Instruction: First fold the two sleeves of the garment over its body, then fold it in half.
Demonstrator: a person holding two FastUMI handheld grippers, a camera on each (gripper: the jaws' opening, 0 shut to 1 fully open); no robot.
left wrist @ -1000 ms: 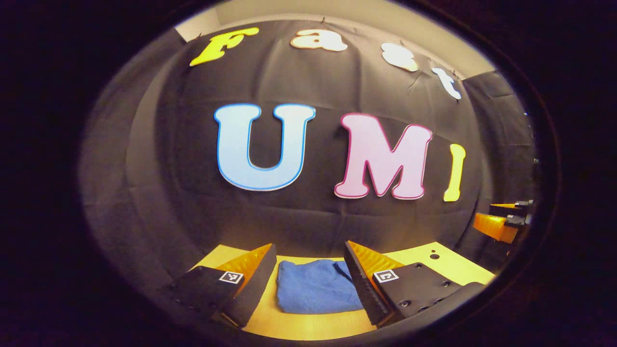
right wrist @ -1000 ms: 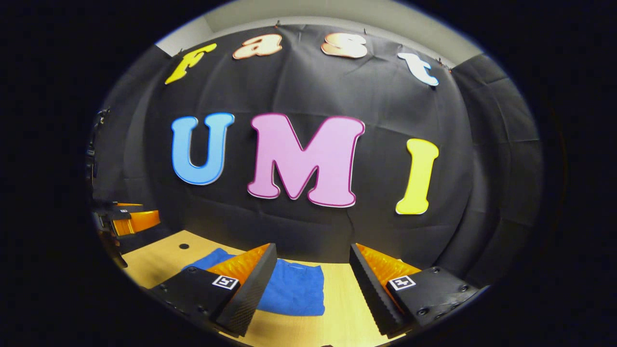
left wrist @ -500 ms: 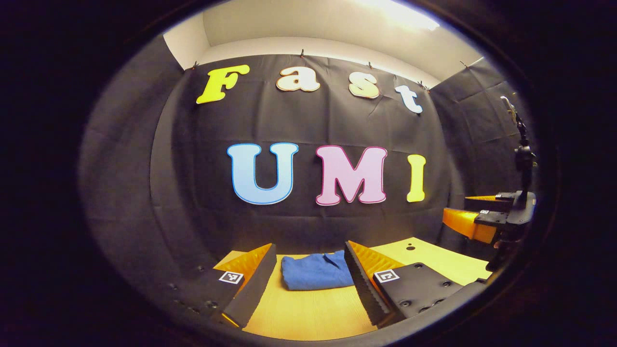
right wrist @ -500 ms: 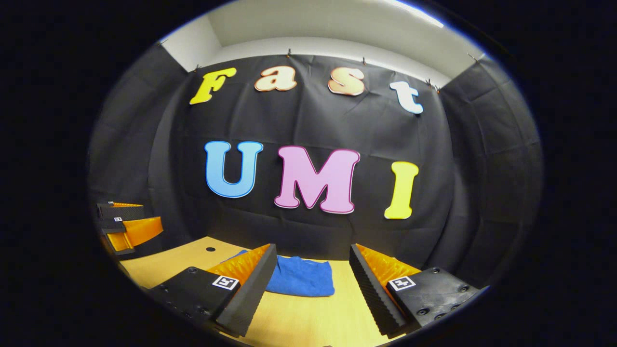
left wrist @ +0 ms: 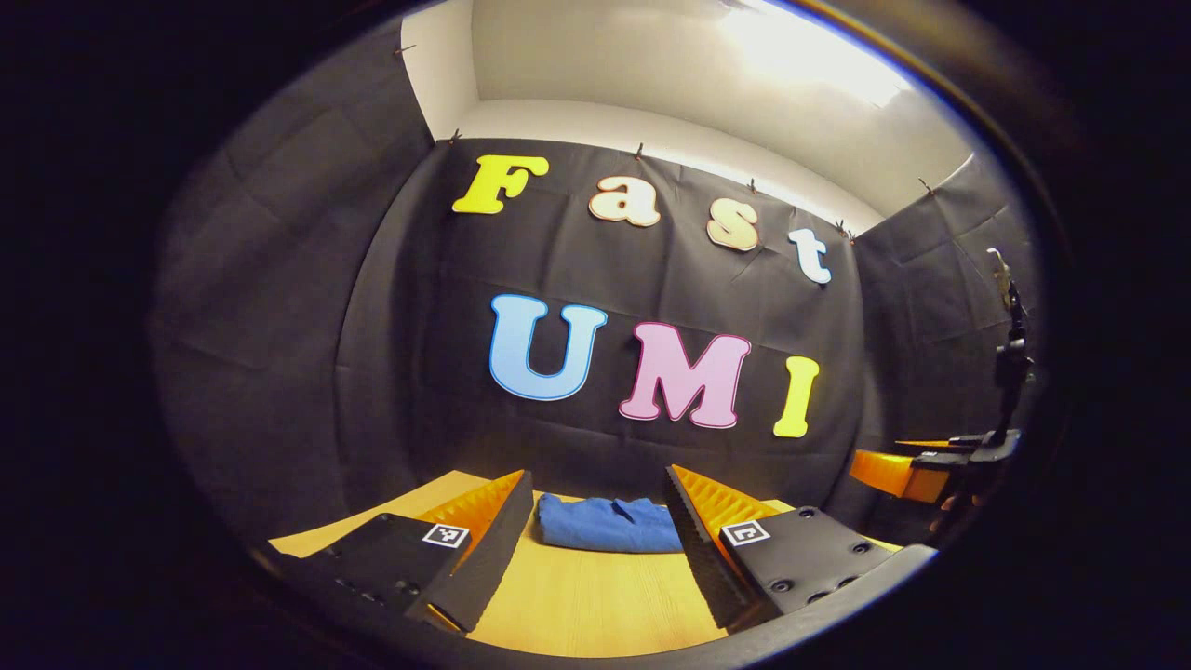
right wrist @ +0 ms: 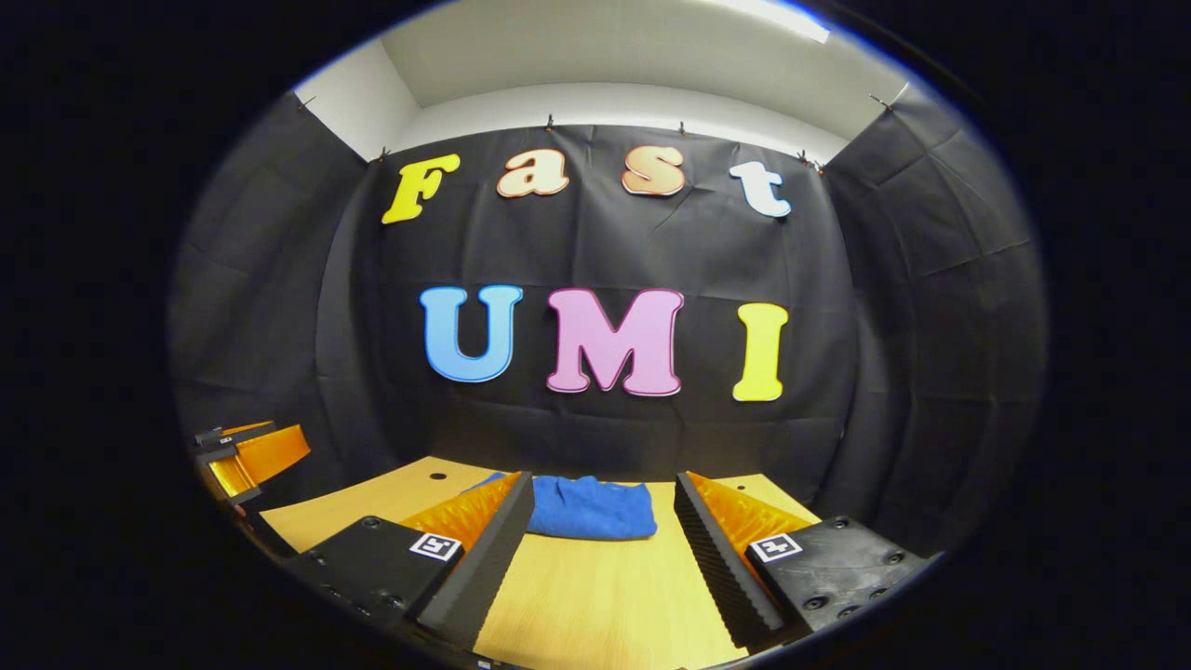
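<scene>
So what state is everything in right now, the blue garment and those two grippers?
Garment: folded into a compact bundle, lying flat on the table, touched by nothing.
Left gripper: open, empty, held back from the garment.
Right gripper: open, empty, also short of the garment.
Table: bare wood in front of the garment.

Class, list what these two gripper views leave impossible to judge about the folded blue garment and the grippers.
- Blue garment, left gripper view: right edge hidden behind a finger.
- Garment, right gripper view: left edge behind a finger; sleeves tucked, too small to check.
- Right gripper, left gripper view: at the picture's edge, opening unclear.
</scene>
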